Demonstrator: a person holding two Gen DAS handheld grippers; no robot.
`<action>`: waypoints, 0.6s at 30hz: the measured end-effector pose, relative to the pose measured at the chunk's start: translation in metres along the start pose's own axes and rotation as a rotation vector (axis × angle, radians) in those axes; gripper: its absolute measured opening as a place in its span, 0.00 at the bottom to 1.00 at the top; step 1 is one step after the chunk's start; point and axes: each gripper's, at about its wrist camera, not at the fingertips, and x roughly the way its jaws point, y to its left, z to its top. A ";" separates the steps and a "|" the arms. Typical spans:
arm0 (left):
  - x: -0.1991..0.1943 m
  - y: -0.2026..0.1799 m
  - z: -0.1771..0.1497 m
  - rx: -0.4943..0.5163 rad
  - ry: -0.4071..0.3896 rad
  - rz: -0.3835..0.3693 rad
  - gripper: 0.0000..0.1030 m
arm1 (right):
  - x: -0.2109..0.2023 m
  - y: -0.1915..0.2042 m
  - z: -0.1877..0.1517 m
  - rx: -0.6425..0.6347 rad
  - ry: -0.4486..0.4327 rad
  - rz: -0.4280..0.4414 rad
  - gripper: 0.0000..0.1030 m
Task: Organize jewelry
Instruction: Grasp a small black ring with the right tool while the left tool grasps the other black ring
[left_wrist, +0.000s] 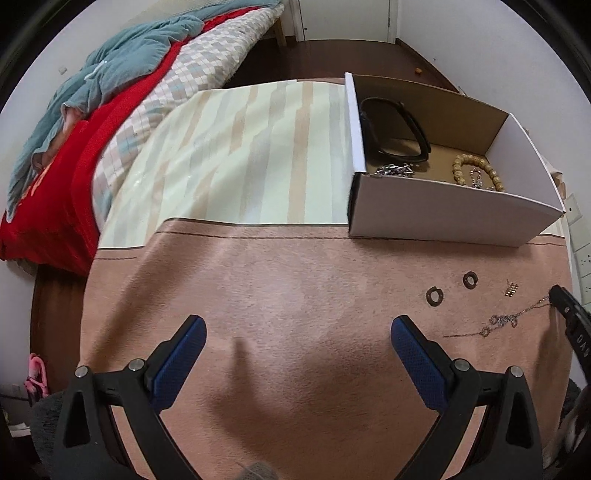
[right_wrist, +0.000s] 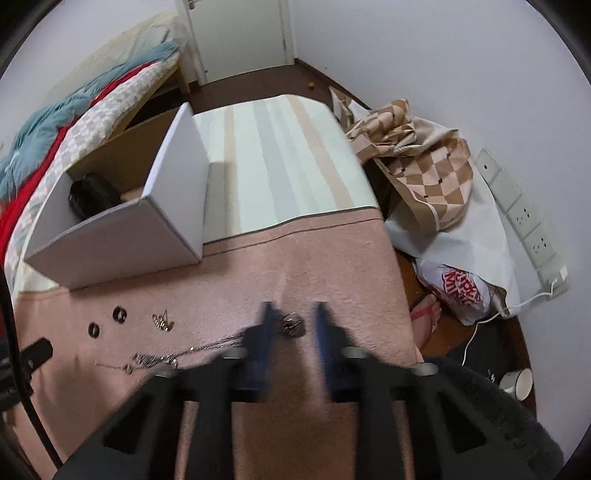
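While the box (left_wrist: 436, 206) at one o'clock already holds a beaded bracelet (left_wrist: 478, 171), chain and black band, two rings (left_wrist: 452, 287), a charm and a necklace (left_wrist: 504, 320) remain on the mat, the left gripper (left_wrist: 298, 328) spread empty, the right gripper (right_wrist: 294, 314) part-open around a small ring (right_wrist: 293, 324), ungrasped.

Checkered bag (right_wrist: 424, 177), power strip (right_wrist: 524, 225), mug (right_wrist: 517, 382)

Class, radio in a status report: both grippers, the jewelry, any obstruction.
Left gripper open, idle over pink cloth. Right gripper open, blurred, straddling small silver ring. White cardboard box already holds pieces. Nothing in the way.
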 end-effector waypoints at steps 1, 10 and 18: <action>0.000 -0.002 0.000 0.000 0.004 -0.008 0.99 | -0.001 0.001 -0.001 -0.001 -0.002 0.007 0.10; 0.013 -0.030 0.005 0.003 0.049 -0.149 0.98 | -0.024 -0.012 -0.012 0.035 -0.023 0.030 0.10; 0.016 -0.062 0.002 0.112 0.002 -0.151 0.64 | -0.026 -0.019 -0.013 0.056 -0.015 0.016 0.10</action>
